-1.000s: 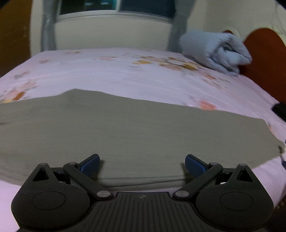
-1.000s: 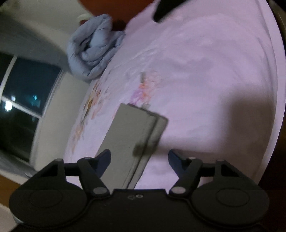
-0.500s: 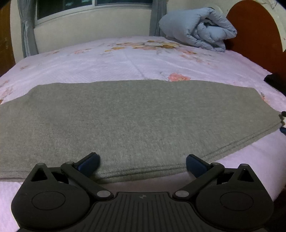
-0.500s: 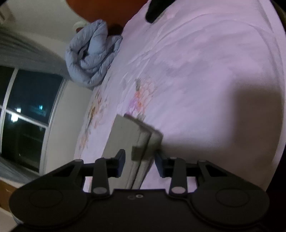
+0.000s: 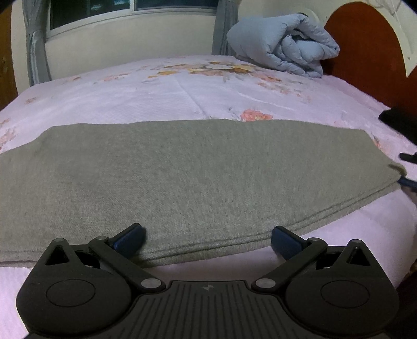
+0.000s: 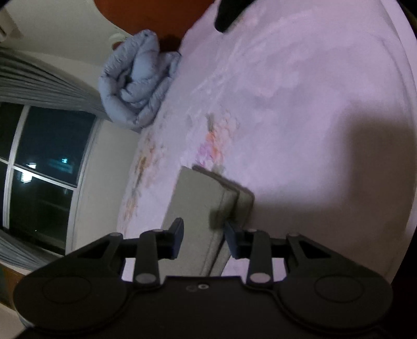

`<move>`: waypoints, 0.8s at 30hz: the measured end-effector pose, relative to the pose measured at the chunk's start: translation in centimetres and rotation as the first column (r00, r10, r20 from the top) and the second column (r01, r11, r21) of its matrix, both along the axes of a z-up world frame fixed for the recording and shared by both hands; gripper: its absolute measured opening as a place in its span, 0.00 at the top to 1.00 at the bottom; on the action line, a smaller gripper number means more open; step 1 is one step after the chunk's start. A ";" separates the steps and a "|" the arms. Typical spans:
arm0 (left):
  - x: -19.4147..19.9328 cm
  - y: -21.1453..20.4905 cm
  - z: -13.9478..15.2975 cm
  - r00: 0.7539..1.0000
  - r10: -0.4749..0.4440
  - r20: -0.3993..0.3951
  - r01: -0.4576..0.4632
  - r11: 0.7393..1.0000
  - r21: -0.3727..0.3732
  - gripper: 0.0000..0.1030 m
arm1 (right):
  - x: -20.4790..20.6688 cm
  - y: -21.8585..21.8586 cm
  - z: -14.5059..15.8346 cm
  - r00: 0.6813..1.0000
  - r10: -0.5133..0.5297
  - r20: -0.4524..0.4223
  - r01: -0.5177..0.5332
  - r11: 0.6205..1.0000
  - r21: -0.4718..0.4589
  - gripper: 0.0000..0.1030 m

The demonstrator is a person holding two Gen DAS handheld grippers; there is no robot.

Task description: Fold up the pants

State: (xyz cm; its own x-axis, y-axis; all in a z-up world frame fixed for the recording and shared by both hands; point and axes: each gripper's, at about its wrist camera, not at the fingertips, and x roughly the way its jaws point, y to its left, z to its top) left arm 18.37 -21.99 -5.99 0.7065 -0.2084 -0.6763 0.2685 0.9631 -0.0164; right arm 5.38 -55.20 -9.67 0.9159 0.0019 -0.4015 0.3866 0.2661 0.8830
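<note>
Across the near part of the bed (image 5: 208, 91): pants (image 5: 195, 177), already doubled lengthwise into one long flat band, several layer edges stacked along the near side. Looks like roughly the halfway mark; still to do, by this reading, the crosswise folds bringing one end over toward the other.

At the near long edge, left gripper (image 5: 207, 237) spread wide, pads resting just at the hem, nothing caught between them. At the band's right end, right gripper (image 6: 203, 234) drawn narrow around the layered corner, seemingly pinching it, though blur in that view leaves the contact unsure.

Around: rolled blue duvet (image 5: 284, 52) far back against the wooden headboard (image 5: 365, 52), well apart from the cloth; dark object (image 5: 398, 120) on the sheet near the headboard side, too dim to identify; dark window (image 5: 91, 13) behind. Nothing lying on the band or in the path of a fold; open floral sheet beyond it.
</note>
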 end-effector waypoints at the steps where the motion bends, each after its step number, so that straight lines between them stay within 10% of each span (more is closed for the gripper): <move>1: -0.1 0.3 0.3 1.000 0.006 0.003 -0.006 1.000 -0.013 0.00 | 0.4 0.0 -0.1 1.000 0.008 -0.003 -0.008 1.000 0.000 0.71; 5: -0.4 1.6 1.1 0.998 0.055 0.031 -0.054 0.997 -0.051 0.00 | 1.4 0.0 0.1 0.998 0.049 -0.025 -0.050 0.998 -0.025 1.00; 11: -0.2 3.0 1.5 0.998 0.063 0.030 -0.062 0.996 -0.059 0.00 | -0.1 0.6 1.2 0.997 0.067 -0.045 -0.072 0.990 -0.124 1.00; 24: 0.2 2.0 1.6 0.999 0.042 0.019 -0.040 0.996 -0.077 0.00 | -2.6 -0.1 -0.6 1.000 0.007 -0.022 -0.007 1.000 -0.013 0.85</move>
